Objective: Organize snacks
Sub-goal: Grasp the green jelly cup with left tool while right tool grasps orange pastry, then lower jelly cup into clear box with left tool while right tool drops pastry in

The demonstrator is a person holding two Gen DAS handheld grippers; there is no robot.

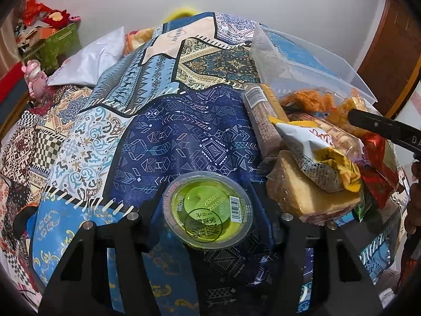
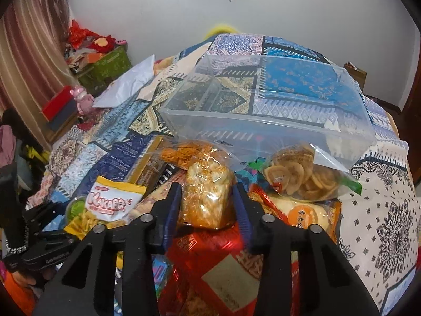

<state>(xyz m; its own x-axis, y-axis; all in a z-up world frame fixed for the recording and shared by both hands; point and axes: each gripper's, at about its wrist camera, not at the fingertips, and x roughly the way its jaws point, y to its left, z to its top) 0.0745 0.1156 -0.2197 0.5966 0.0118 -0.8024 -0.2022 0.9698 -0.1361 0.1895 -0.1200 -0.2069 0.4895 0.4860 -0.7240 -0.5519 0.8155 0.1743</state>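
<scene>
Cracker bag [image 2: 208, 194] sits atop the snack pile on the surface, in front of the clear bin [image 2: 265, 131]. Probably light, crinkly, contents brittle, so grip mid-body and gently. Right gripper [image 2: 208, 205] fingers pinch its sides, angled down. Left gripper [image 1: 208, 208] fingers bracket the green jelly cup [image 1: 208, 210], stiff w/ slick lid; can't tell if they're touching it.

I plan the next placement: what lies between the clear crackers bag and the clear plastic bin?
In the right wrist view, a bag of orange shredded snack lies between the crackers bag and the bin.
</scene>
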